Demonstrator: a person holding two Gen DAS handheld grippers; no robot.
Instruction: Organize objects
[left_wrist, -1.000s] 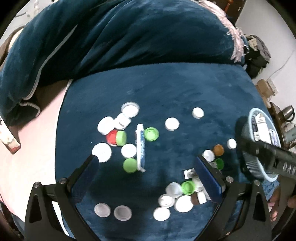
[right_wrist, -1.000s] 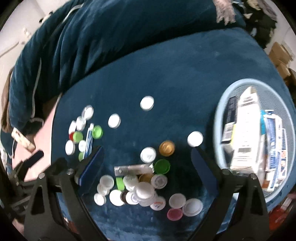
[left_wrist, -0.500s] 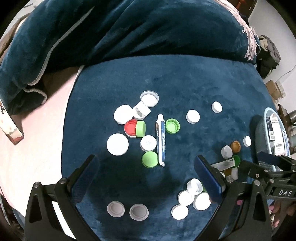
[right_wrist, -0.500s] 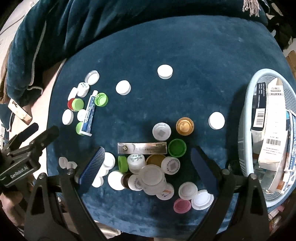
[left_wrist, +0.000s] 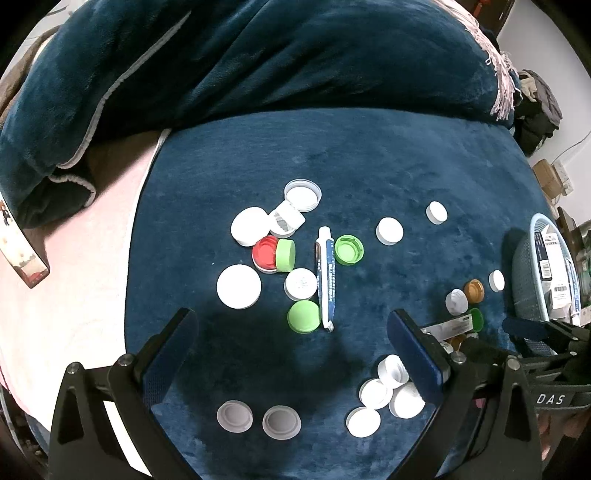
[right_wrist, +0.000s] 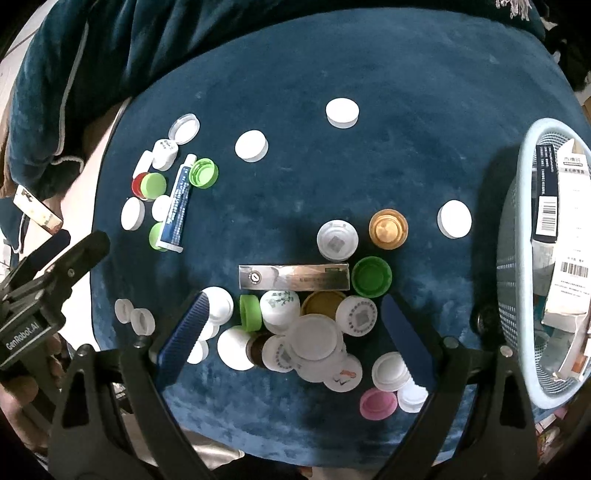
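Both the left tongs (left_wrist: 295, 347) and right tongs (right_wrist: 293, 325) gape empty, a tube (left_wrist: 326, 277) ahead of the left, a silver box (right_wrist: 293, 277) just ahead of the right.

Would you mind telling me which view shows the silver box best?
The right wrist view: the silver box lies whole and unobstructed there. In the left wrist view only one end shows, past the left tool's finger.

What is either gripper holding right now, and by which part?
Nothing. The left gripper and the right gripper both hang open above the blue cloth, with only loose caps lying beneath them.
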